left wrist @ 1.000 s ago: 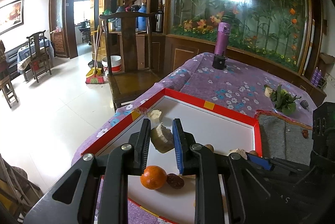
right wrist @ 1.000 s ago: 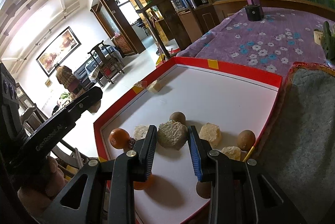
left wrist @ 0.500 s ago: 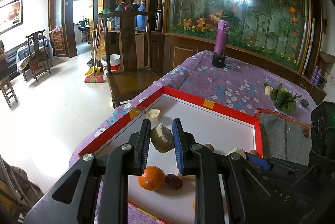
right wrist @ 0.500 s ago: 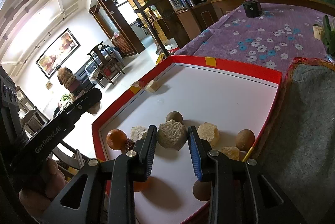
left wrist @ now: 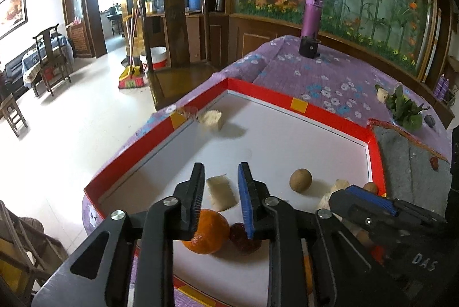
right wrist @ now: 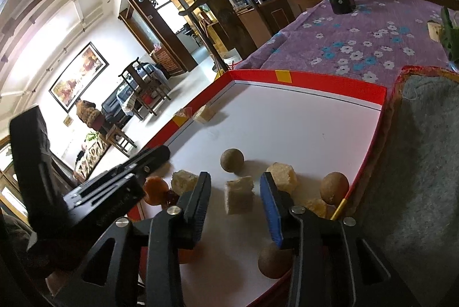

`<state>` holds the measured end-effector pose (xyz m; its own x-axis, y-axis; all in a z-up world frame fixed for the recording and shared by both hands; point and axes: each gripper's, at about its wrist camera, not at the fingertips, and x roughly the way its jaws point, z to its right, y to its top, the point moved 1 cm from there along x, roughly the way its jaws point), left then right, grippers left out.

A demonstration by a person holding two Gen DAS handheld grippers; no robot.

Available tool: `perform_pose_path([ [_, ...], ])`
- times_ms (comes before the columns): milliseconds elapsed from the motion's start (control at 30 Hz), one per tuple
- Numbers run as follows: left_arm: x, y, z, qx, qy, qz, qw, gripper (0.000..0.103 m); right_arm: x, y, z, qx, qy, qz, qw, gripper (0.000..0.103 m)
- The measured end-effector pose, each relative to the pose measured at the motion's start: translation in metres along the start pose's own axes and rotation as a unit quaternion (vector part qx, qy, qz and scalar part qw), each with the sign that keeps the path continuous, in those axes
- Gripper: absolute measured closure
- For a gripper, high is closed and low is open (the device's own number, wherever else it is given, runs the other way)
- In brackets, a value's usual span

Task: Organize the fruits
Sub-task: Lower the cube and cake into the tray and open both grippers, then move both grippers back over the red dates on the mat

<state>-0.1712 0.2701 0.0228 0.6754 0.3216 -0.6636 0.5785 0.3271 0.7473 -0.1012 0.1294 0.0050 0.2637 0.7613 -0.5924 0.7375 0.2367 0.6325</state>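
A red-rimmed white tray (left wrist: 315, 112) holds the fruit. In the left wrist view my left gripper (left wrist: 221, 172) has its jaws opening. A pale chunk (left wrist: 221, 193) lies on the tray between the fingers with no pad pressing it. An orange (left wrist: 206, 232) and a red date (left wrist: 243, 236) lie just below. In the right wrist view my right gripper (right wrist: 235, 178) is opening too, around a second pale chunk (right wrist: 239, 196) with a gap on each side. Brown round fruits (right wrist: 231, 160) and more pale chunks (right wrist: 282, 173) lie nearby.
A grey felt mat (left wrist: 410, 163) adjoins the tray (right wrist: 330, 80) on the right. On the purple flowered cloth stand a purple flask (left wrist: 312, 11) and leafy greens (left wrist: 406, 112). A wooden chair (left wrist: 178, 49) stands beyond the table's left edge, above the floor.
Both grippers have let go of their pale chunks, which now rest on the tray. The left gripper has come down closer to the tray.
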Motion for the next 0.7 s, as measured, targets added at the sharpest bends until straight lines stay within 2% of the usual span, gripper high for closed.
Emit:
perform_pose_path([
  [67, 0.0, -0.001, 0.002, 0.003, 0.005, -0.003, 1.0, 0.053, -0.002, 0.001, 0.003, 0.007, 0.004, 0.004, 1.0, 0.056],
  [100, -0.003, -0.001, 0.003, 0.005, 0.008, 0.001, 1.0, 0.05, -0.004, 0.0, 0.004, 0.01, 0.007, 0.008, 1.0, 0.056],
  [300, -0.011, -0.001, 0.015, 0.02, 0.003, 0.001, 0.9998, 0.046, -0.009, 0.002, 0.011, 0.027, 0.011, 0.018, 0.999, 0.056],
  [400, -0.015, -0.001, 0.026, 0.037, 0.0, -0.002, 0.9993, 0.045, -0.015, 0.002, 0.021, 0.054, 0.019, 0.024, 0.998, 0.051],
  [467, -0.019, -0.003, 0.035, 0.049, -0.004, -0.002, 0.9988, 0.045, -0.022, 0.003, 0.029, 0.07, 0.03, 0.029, 0.997, 0.053],
  [600, -0.024, -0.003, 0.054, 0.071, -0.008, -0.001, 0.9974, 0.039, -0.055, 0.008, 0.042, 0.06, 0.01, 0.053, 0.997, 0.051],
  [700, -0.027, -0.003, 0.068, 0.085, -0.015, 0.0, 0.9962, 0.039, -0.093, 0.018, 0.069, 0.063, -0.023, 0.081, 0.994, 0.051],
])
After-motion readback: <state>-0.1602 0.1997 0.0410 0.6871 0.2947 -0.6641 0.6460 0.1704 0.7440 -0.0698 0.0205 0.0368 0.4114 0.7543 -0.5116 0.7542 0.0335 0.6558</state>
